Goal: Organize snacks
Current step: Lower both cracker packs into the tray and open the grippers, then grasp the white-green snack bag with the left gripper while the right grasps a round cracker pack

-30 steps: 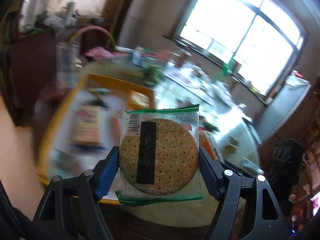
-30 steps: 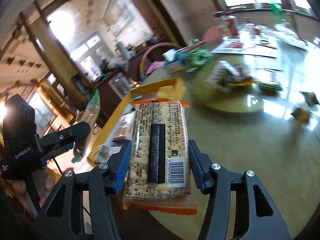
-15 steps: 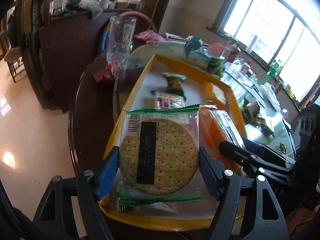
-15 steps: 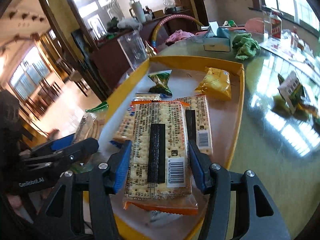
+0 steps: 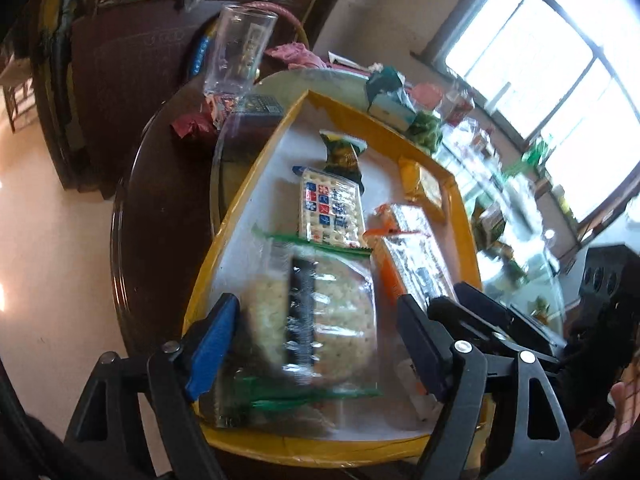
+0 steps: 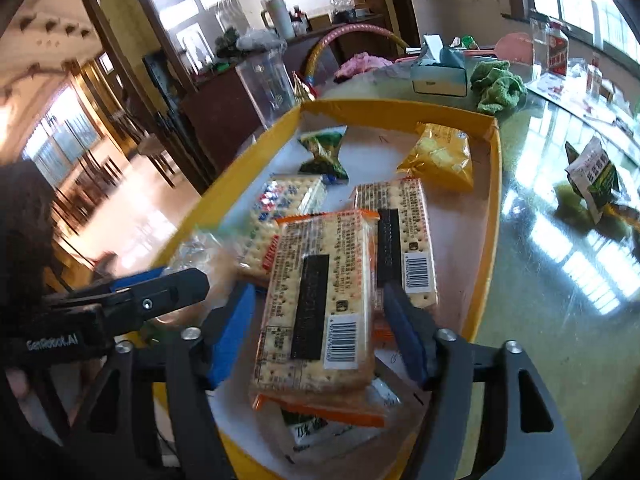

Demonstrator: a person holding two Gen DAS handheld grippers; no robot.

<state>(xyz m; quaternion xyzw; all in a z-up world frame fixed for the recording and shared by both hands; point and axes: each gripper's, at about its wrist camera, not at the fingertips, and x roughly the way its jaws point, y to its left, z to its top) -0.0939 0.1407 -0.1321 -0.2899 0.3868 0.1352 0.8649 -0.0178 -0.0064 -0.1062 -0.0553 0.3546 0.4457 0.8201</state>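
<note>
A: Left wrist view. Left claw [image 5: 316, 332] spread wide, gaps on both sides of the round cracker pack [image 5: 320, 316], so not gripping. Pack blurred between the fingers, over the near end of the yellow tray [image 5: 248, 184].
B: Handling?
A: Probably light, crinkly slick film, brittle biscuits inside. Best taken across the flat sides, gently. Unclear whether resting on the tray floor or dropping.
B: Beyond it?
A: Blue-patterned cracker pack [image 5: 330, 210] just ahead, green snack [image 5: 344, 156] further. Right claw's fingers intrude from the right.
B: Right wrist view.
A: Right claw [image 6: 320, 332] also wide apart. Orange cracker pack [image 6: 320, 292] between the fingers, tilted, lying partly over a matching pack [image 6: 400, 236] ahead-right. Stiff stack, fragile, slippery wrap; long edges the place to pinch.
B: Hidden?
A: A packet beneath it mostly covered, label cut off. Yellow bag [image 6: 440, 158] far ahead. Desk [image 6: 560, 280] off right, glossy glare.
</note>
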